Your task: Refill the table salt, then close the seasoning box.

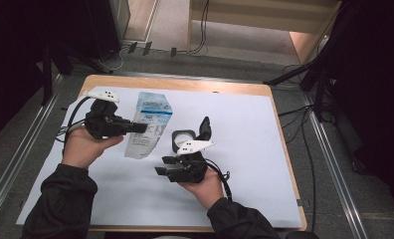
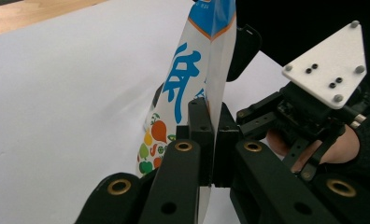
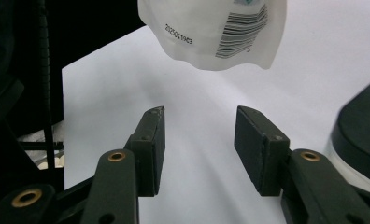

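A white stand-up pouch [image 1: 148, 124] with blue print, a barcode and fruit pictures hangs tilted over the white sheet. My left gripper [image 1: 139, 128] is shut on its side edge. In the left gripper view the two pads [image 2: 199, 135] pinch the thin seam of the pouch [image 2: 204, 60]. My right gripper [image 1: 161, 165] sits lower and to the right, pointing left toward the pouch's bottom. In the right gripper view the right gripper [image 3: 199, 140] is open with only the white sheet between its jaws, and the rounded bottom of the pouch [image 3: 225, 32] hangs just beyond them.
A round white container with a raised black flip lid [image 1: 185, 136] stands on the white sheet [image 1: 245, 144] just behind my right hand; its dark edge [image 3: 360, 135] shows at the right. The sheet covers a wooden table [image 1: 185, 83]. Cables and dark stands surround the table.
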{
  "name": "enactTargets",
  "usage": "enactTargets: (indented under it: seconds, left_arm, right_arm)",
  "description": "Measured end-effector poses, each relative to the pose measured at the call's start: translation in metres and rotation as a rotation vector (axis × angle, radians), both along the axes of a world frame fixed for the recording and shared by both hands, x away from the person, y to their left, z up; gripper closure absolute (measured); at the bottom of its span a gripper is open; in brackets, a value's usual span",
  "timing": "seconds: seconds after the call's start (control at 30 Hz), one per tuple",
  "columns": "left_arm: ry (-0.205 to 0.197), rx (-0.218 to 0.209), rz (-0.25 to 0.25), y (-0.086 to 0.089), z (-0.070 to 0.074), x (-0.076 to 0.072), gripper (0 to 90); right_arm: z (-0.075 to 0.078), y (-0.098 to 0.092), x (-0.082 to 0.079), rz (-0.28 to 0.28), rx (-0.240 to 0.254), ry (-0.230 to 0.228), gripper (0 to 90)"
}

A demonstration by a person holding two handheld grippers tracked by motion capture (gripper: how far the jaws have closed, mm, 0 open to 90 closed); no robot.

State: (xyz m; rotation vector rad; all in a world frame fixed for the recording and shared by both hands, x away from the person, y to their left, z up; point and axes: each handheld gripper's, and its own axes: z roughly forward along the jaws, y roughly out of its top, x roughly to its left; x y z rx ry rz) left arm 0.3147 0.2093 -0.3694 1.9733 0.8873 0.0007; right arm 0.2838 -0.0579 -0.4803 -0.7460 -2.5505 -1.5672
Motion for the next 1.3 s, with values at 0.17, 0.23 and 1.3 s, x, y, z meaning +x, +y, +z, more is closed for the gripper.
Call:
enactTargets:
  seconds: [0.17,0.23,1.3]
  left_arm:
    - [0.007,-0.031,0.012,0.004,-0.002,0.002,90.0]
    - [-0.003,-0.030,0.022,0.004,-0.001,0.002,90.0]
    - [-0.024,0.021,0.165,0.028,-0.022,0.025,90.0]
  right_arm:
    - [0.003,-0.011,-0.001,0.016,-0.002,-0.008,50.3]
    - [0.002,-0.016,-0.003,0.039,-0.004,-0.005,50.3]
    - [0.011,-0.089,0.002,-0.008,-0.053,-0.004,47.9]
